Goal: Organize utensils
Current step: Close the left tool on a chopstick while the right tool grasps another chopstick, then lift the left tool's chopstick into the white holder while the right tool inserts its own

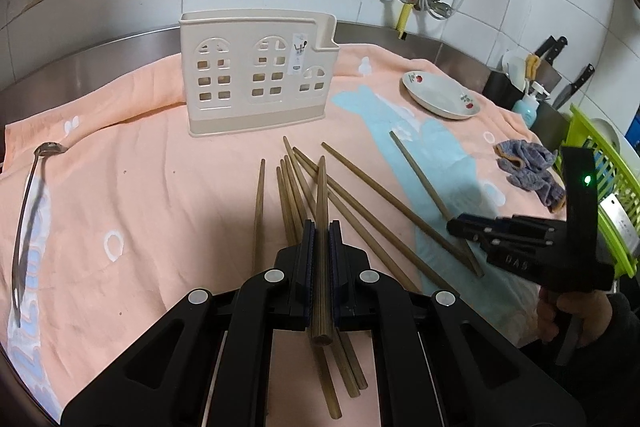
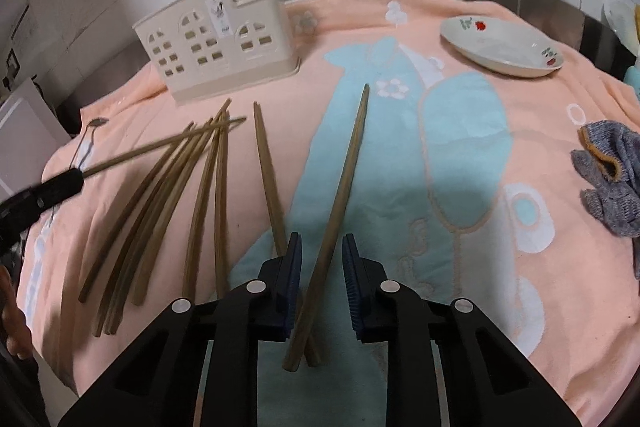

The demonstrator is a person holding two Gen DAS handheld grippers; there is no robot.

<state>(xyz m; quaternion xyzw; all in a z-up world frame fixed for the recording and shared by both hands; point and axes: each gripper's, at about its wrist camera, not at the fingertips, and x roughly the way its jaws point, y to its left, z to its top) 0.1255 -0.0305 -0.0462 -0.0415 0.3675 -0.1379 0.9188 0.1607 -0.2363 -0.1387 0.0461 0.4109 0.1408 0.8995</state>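
In the left wrist view, the left gripper (image 1: 322,227) has its jaws clamped on a single wooden chopstick (image 1: 322,235), which runs straight out between the pads and is lifted off the cloth. Below and around it, the loose chopsticks (image 1: 360,211) lie fanned on the peach towel (image 1: 140,187) that covers the desk. The beige utensil holder (image 1: 256,75), shaped like a little house with windows, stands upright behind them, near the back edge of the towel. A metal spoon (image 1: 28,215) lies along the towel's left side. To the right sit a white plate (image 1: 440,95) and a crumpled grey rag (image 1: 532,175). The right gripper (image 1: 454,227) reaches in from the right, its tips down at the end of one chopstick.

In the right wrist view, the right gripper (image 2: 320,259) has its jaws partly apart, with a lone chopstick (image 2: 344,179) lying on the towel's blue pattern between them; the pads do not press on it. The left gripper (image 2: 80,179) enters from the left, holding its chopstick above the pile.
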